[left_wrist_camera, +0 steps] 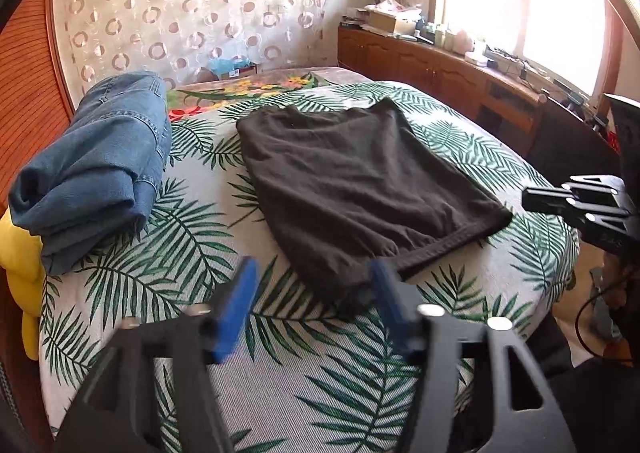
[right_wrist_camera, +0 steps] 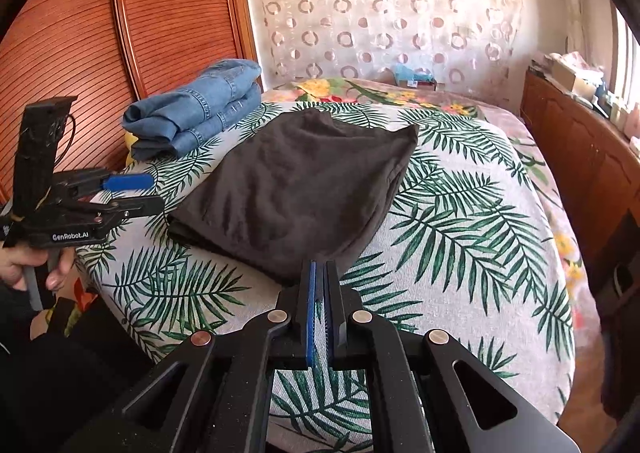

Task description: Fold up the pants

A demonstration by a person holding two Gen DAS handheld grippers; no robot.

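Open left hand-held gripper (left_wrist_camera: 314, 289) hides folded pants' (left_wrist_camera: 352, 181) near corner.

Your folded pants (left_wrist_camera: 352, 189) lie mid-bed (left_wrist_camera: 460, 125); folded jeans (left_wrist_camera: 100, 173) to their left, near the wardrobe (right_wrist_camera: 80, 53). Cabinet (left_wrist_camera: 432, 69) runs along bed's right side, curtain (left_wrist_camera: 192, 1) behind the bed.
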